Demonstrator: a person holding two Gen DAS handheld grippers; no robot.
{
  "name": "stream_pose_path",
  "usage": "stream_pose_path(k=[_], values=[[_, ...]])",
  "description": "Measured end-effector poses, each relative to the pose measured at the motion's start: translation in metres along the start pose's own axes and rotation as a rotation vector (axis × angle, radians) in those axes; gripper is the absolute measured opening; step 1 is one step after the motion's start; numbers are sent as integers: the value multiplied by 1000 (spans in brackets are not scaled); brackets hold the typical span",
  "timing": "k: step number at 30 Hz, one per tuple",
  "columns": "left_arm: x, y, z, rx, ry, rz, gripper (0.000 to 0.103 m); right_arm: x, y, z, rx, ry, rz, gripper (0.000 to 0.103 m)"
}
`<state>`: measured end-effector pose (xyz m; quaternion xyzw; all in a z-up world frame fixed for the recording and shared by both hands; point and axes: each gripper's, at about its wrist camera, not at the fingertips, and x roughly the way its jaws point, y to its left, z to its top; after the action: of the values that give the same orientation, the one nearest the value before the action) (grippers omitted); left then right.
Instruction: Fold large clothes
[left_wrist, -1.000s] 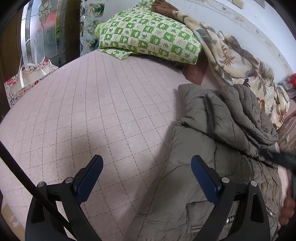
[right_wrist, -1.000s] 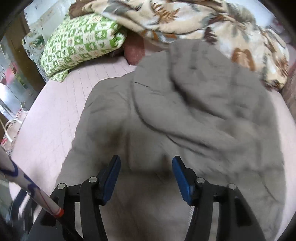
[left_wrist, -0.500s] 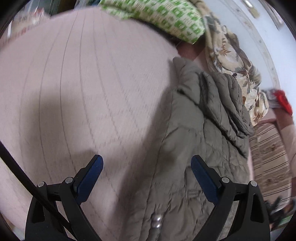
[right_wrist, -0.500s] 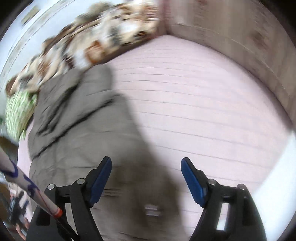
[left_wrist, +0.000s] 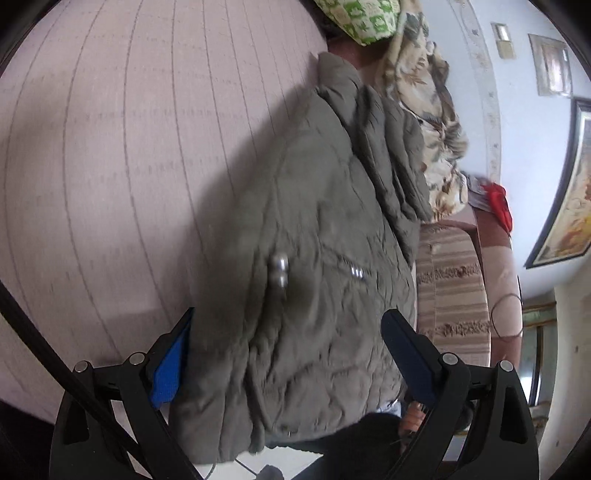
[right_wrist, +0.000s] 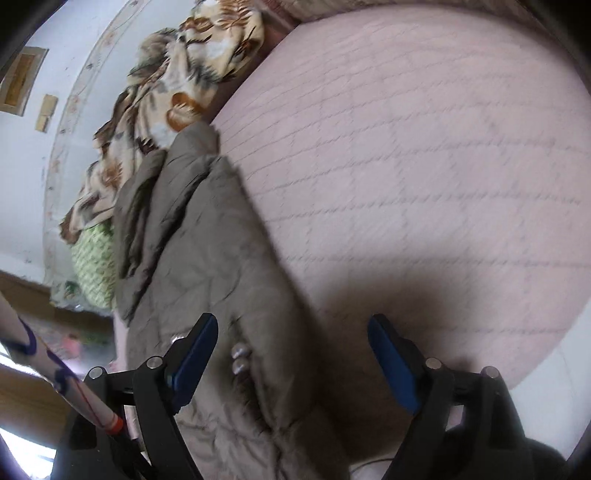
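Left wrist: coat (left_wrist: 325, 266) seen narrowed lengthwise on bed (left_wrist: 110, 147); crosswise fold judged outstanding.
Left gripper (left_wrist: 288, 354) is spread, empty; right gripper (right_wrist: 291, 354), jaws just widened, grasps nothing.

A home bedroom is shown: a bed (left_wrist: 110, 147) covered in pink quilting, a green checked pillow (left_wrist: 358, 18), a floral blanket (right_wrist: 177, 88), and framed pictures (left_wrist: 565, 192) hung on the wall.

Olive quilted jacket (left_wrist: 325, 236) (pink bedspread (left_wrist: 110, 147))
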<state>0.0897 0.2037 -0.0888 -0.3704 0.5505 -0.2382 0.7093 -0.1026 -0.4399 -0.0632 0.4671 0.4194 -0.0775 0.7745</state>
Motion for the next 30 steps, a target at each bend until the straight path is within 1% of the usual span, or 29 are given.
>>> stream_pose_path(k=[5,6,8,10,12,13,14,17,20,22,23,24,25,26,28,29,30], values=[[5,-11,-20,63,20,-9,94,20,4,-20,33,119,166,88],[7,-13,-24,78,27,-7,93,23,7,-25,25,133,174,88],[11,-21,-29,110,29,17,84,23,16,-35,-20,137,163,87],[12,-27,-35,155,23,48,78,22,20,-42,-29,140,172,86],[14,-34,-37,189,12,80,77,20,20,-50,-30,136,181,83],[16,-36,-38,195,10,92,77,18,20,-54,-29,138,185,79],[17,-36,-38,193,8,100,77,17,19,-57,-31,137,184,75],[23,-34,-37,166,5,110,77,13,24,-65,-85,133,155,69],[25,-36,-36,155,-4,129,77,14,33,-71,-148,131,126,67],[25,-40,-37,152,-18,164,76,20,34,-74,-160,140,101,65],[24,-41,-39,149,-28,188,63,24,35,-74,-163,147,85,62],[24,-43,-41,148,-41,233,51,26,34,-75,-164,151,70,59],[22,-44,-42,146,-52,281,26,28,35,-75,-164,150,57,53],[20,-45,-42,135,-60,297,22,29,37,-76,-169,146,46,45],[10,-44,-42,101,-82,260,17,27,40,-76,-185,132,34,34],[5,-47,-42,97,-93,251,16,24,42,-76,-191,123,36,29],[-1,-51,-43,102,-106,242,15,19,45,-76,-195,111,48,26]])
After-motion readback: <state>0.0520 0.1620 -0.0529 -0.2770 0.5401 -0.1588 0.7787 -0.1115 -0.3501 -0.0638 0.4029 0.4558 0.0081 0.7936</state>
